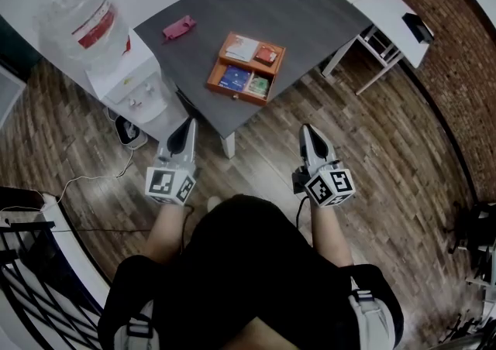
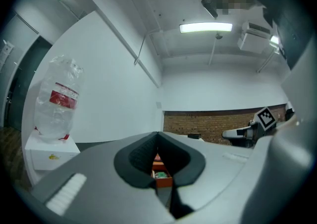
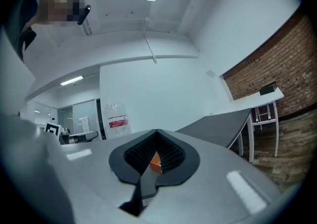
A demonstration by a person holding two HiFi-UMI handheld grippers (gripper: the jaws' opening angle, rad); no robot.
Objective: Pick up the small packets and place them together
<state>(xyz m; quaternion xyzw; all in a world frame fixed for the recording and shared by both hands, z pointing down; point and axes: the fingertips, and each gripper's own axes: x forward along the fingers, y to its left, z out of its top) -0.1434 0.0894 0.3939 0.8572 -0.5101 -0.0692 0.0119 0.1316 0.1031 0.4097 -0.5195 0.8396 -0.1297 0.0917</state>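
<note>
Left tongs (image 1: 186, 124) and right tongs (image 1: 308, 132): fully closed, empty, near, short of the table (image 1: 310, 8). Small packets (image 1: 232, 77) sorted in orange tray (image 1: 218, 62), farther off. Probably light, thin, slippery; best pinched by an edge.

Wood-plank floor (image 1: 403, 186), dark grey table (image 1: 310, 8), white water dispenser (image 1: 136, 89), brick wall (image 1: 465, 39), ceiling strip light (image 2: 205, 28).

The head camera looks steeply down from above the person, the grey table (image 1: 310, 15) at twelve o'clock, well off. Cameras on the left gripper (image 1: 184, 128) and right gripper (image 1: 308, 133) sit low, facing level along closed jaws toward it. All three share the orange tray (image 1: 245, 67) and water bottle (image 1: 81, 19).
</note>
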